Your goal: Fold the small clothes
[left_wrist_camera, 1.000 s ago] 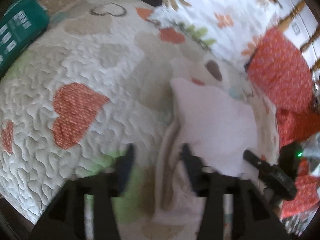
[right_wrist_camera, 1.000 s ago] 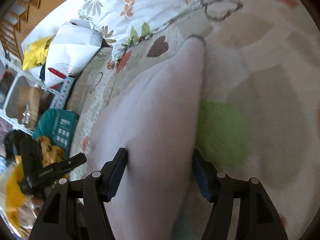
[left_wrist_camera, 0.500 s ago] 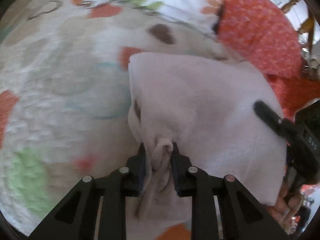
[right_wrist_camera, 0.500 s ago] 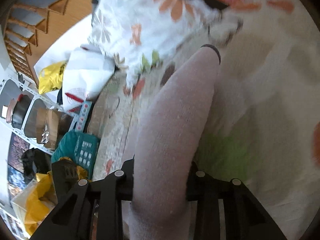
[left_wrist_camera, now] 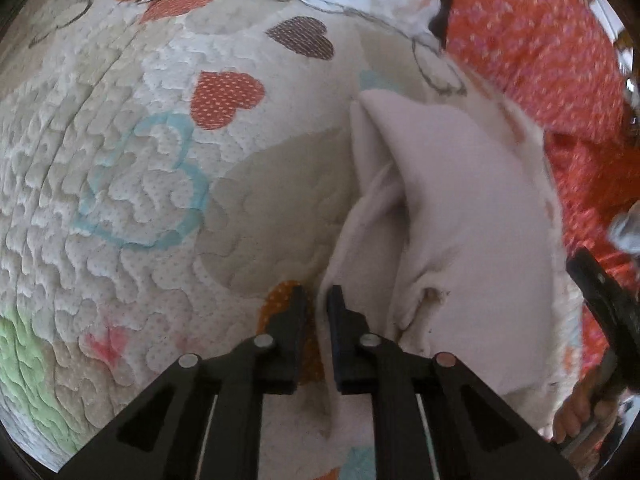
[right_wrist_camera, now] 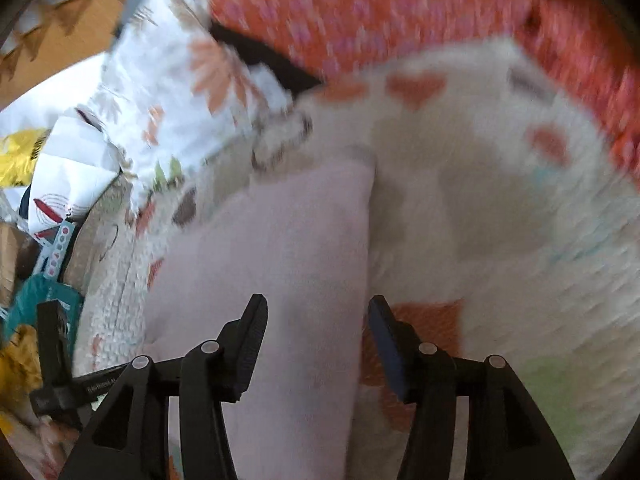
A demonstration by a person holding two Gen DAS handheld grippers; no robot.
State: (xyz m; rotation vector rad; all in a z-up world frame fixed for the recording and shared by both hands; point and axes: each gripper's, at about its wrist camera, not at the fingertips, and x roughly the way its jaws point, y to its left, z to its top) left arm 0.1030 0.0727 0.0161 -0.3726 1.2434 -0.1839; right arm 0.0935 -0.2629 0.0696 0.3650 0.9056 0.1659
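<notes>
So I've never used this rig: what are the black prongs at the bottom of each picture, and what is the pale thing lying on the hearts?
The prongs are two-finger grippers, one in each of a person's hands, each with a camera looking along its fingers. In the left wrist view, the left gripper has its fingers nearly together around an edge of the pale pink garment, which lies folded on the heart-patterned quilt. In the blurred right wrist view, the right gripper is open, its fingers on either side of that garment.

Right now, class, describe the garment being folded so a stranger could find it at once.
Start at the cream quilted bedspread with heart patches. Near its red patterned pillow lies a pale pink soft cloth garment. It alone is plain and unpatterned.
</notes>
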